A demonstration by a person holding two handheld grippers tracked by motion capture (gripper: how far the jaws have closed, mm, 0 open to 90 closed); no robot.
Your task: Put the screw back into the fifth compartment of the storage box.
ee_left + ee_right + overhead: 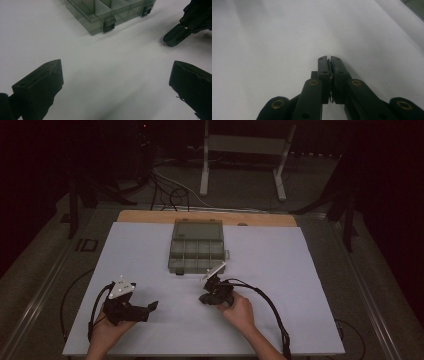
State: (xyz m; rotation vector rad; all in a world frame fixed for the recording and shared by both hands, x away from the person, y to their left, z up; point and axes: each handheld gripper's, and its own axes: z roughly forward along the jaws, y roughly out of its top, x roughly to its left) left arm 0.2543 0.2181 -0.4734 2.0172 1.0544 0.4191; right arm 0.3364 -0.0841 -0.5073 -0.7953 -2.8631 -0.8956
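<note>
Right gripper (329,58) jaws clenched on a tiny screw (164,44); lift straight, keep squeeze; left gripper (115,80) released beside compartment box (197,247).

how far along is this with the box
Done: the box lies open, lid back, on the white sheet; whether anything is in its compartments can't be told. In hand: the right gripper is shut, tips down on the sheet near a tiny object, maybe pinching it; unclear. The left gripper is open, holding nothing. Left, probably: carrying that piece to the box.
</note>
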